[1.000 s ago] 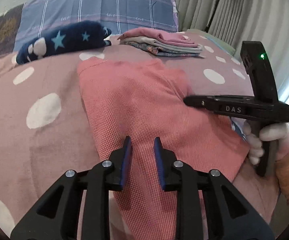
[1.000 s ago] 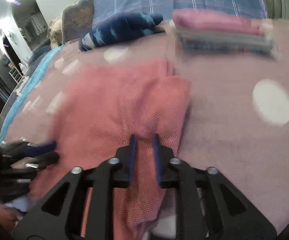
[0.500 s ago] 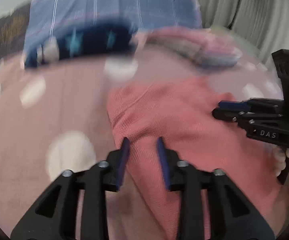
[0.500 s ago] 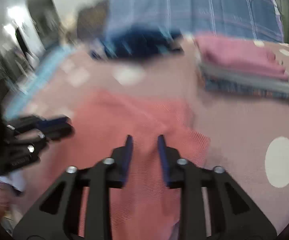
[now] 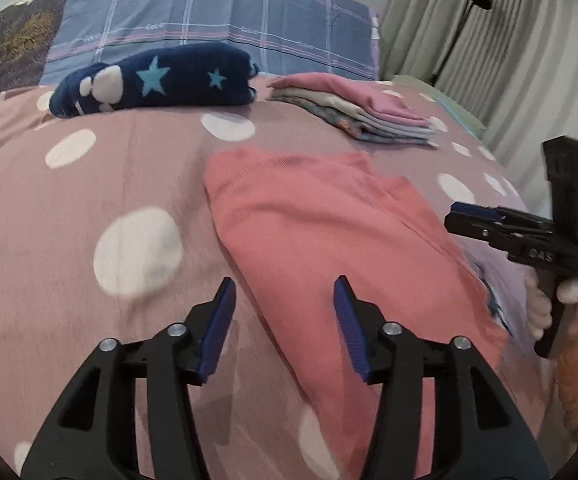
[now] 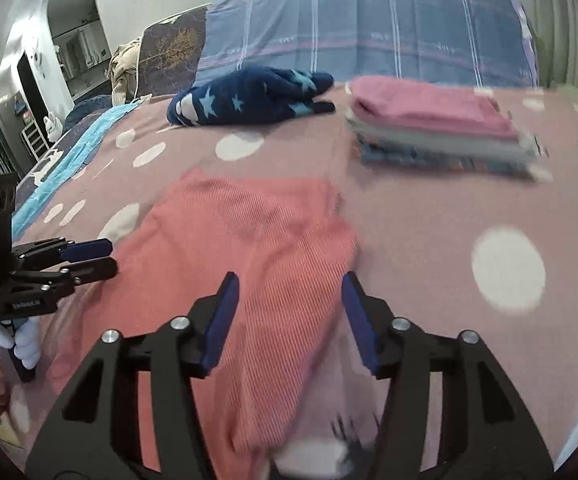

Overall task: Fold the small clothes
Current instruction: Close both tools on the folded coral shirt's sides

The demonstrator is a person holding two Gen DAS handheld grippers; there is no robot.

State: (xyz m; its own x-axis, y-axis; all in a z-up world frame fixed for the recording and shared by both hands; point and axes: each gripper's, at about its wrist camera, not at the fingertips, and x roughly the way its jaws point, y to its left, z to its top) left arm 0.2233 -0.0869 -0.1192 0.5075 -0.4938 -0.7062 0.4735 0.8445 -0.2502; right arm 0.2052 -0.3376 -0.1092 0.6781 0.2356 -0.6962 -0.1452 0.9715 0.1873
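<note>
Both the left gripper and right gripper gape apart over the coral garment's near edges.

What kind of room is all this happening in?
Most likely a bedroom. The work surface is a bed with a polka-dot bedspread, a plaid pillow leans at its head, and curtains hang along one side. A stack of folded clothes sits on the bed.

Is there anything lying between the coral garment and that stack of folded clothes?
Nothing visible: only bare polka-dot bedspread separates the coral garment from the folded stack. The navy star item lies off to the side.
</note>
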